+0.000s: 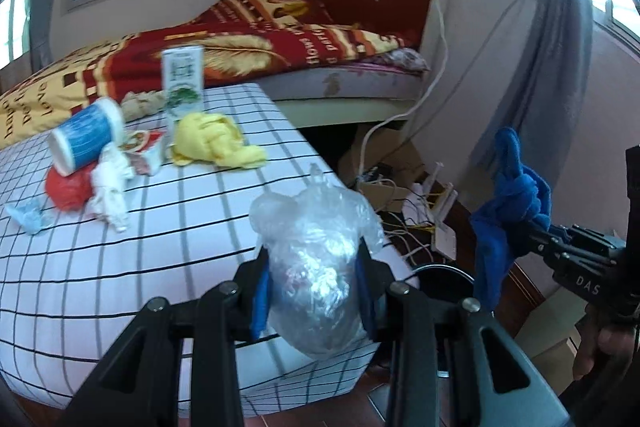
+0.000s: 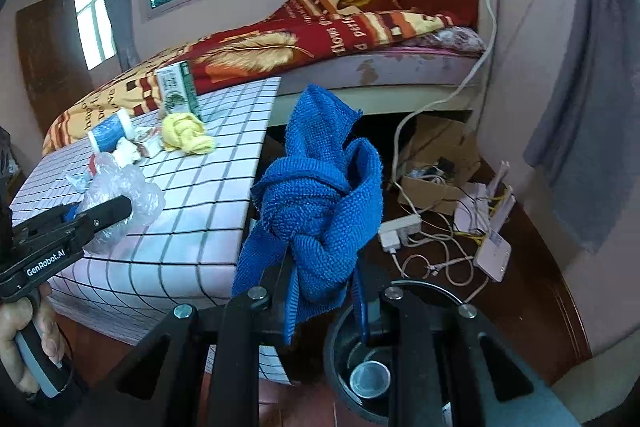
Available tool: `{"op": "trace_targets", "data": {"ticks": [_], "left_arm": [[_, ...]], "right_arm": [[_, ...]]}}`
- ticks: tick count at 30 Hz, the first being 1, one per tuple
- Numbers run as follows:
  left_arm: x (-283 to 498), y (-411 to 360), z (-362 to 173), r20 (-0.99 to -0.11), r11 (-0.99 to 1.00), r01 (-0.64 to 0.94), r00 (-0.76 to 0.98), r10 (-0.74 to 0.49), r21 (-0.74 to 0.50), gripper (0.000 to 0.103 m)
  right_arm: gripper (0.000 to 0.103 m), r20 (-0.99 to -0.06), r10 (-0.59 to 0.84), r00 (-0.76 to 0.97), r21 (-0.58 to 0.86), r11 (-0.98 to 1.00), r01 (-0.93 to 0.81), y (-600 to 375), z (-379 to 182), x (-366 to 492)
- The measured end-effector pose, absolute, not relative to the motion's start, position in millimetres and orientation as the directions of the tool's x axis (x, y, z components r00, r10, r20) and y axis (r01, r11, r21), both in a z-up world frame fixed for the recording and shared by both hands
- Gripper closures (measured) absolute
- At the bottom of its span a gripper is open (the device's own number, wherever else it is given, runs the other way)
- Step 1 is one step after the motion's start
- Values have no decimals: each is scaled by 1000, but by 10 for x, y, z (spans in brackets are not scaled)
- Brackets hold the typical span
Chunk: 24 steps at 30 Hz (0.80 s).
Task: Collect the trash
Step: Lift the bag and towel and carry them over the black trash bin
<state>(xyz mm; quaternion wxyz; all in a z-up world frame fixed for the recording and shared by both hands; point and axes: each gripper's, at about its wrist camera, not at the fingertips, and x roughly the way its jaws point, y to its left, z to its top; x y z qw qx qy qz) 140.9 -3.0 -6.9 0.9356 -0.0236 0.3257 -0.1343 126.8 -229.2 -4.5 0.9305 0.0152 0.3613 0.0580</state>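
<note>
Right wrist alone shows the bin [image 2: 340, 347] below its gripper [image 2: 320, 267] clamping a blue cloth [image 2: 316, 195].

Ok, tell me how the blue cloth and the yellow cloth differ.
The blue cloth hangs in the air, clamped in the right gripper; the yellow cloth lies on the checked table. The blue cloth is beyond the table's edge, near the bin; the yellow cloth sits beside the carton. Both are knotted.
</note>
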Motion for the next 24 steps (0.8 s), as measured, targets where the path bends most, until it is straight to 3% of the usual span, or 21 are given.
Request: {"op": "trace_targets", "data": {"ticks": [15, 24], "left_arm": [[1340, -902, -147, -615, 903, 408, 681, -397, -131, 66], [1282, -1531, -424, -668, 838, 528, 576, -471, -136, 66]], "right_arm": [[79, -712, 27, 702, 60, 998, 22, -3015, -274, 943], [78, -764, -9, 645, 57, 995, 81, -3452, -605, 744]]}}
